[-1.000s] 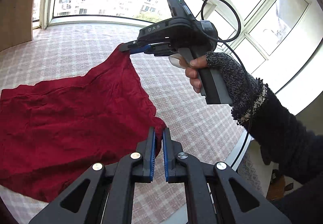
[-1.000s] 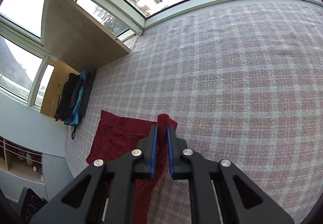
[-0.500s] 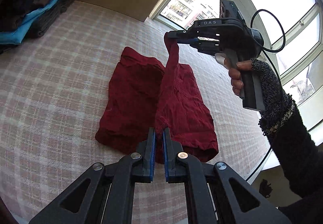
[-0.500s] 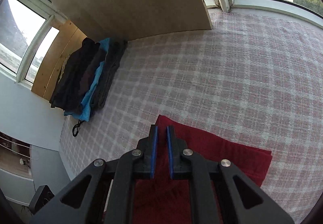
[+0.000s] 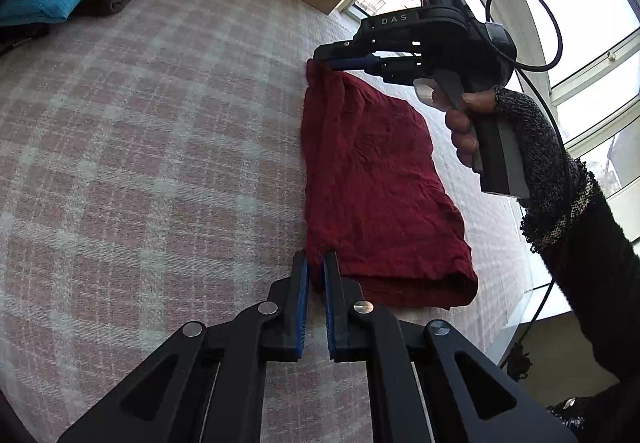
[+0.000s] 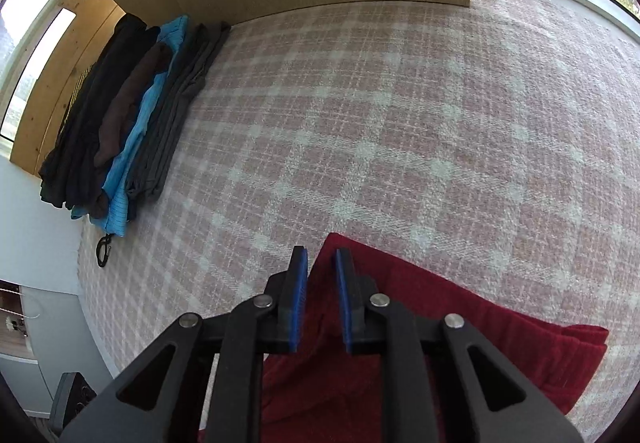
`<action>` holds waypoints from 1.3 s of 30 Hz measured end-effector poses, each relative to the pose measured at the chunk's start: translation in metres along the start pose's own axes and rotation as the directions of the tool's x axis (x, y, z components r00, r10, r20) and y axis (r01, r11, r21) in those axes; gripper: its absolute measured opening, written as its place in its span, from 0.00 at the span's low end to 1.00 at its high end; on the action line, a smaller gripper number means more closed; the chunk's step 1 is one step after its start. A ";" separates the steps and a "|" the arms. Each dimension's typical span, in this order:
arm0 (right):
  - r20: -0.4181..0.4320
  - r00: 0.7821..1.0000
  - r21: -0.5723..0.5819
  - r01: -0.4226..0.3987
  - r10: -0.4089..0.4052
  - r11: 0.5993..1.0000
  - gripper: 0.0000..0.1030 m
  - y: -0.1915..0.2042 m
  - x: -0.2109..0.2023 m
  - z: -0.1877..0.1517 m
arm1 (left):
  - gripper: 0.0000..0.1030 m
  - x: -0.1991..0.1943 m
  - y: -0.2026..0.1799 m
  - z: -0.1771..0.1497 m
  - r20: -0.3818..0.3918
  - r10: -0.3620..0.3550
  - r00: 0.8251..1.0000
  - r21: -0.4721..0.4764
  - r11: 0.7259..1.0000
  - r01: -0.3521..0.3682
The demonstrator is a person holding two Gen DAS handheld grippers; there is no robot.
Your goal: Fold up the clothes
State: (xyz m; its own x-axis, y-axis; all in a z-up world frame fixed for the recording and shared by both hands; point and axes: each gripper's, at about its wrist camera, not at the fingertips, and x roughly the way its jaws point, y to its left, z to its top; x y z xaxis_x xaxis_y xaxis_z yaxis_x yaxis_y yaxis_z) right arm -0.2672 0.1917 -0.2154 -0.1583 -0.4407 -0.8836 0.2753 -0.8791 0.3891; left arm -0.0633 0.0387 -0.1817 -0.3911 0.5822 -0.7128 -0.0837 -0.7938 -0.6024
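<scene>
Crinkled red garment [image 5: 376, 183] folded oblong, left gripper [image 5: 314, 267] pinching corner, right gripper [image 6: 321, 263] parted.

Red garment [image 5: 376, 179] now folded in half, lying flat rather than draped between grippers. Right gripper [image 6: 321, 263] jaws have parted; both grippers sit lower.

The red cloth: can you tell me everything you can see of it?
The red cloth is a dark red, crinkled garment, seemingly soft woven fabric, folded into a long rectangle of doubled layers. It lies flat on the pink checked blanket. The left gripper pinches its near corner; the right gripper, held in a hand, is at its far corner, lifting it slightly. In the right wrist view those fingers stand a little apart around the fabric.
</scene>
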 end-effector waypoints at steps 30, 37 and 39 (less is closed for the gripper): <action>0.110 0.991 0.042 0.074 -0.078 0.996 0.29 -0.065 -0.109 -0.195 | 0.13 0.105 -0.047 0.157 -0.085 0.216 0.973 0.413 0.896 -0.163; 0.167 0.970 0.126 0.159 -0.179 0.979 0.43 -0.095 -0.122 -0.175 | 0.34 0.055 -0.051 0.135 -0.055 0.181 0.982 0.398 0.906 -0.144; 0.165 0.972 0.139 0.147 -0.169 0.979 0.43 -0.101 -0.115 -0.169 | 0.34 0.056 -0.054 0.126 -0.055 0.167 0.984 0.396 0.909 -0.132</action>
State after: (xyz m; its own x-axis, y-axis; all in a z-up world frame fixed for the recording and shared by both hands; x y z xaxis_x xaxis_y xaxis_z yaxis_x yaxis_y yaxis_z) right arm -0.1165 0.3620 -0.1973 -0.3570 -0.3094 -0.8814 0.1147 -0.9509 0.2873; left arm -0.1963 0.0916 -0.1437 -0.3486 0.4498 -0.8223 -0.3872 -0.8681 -0.3107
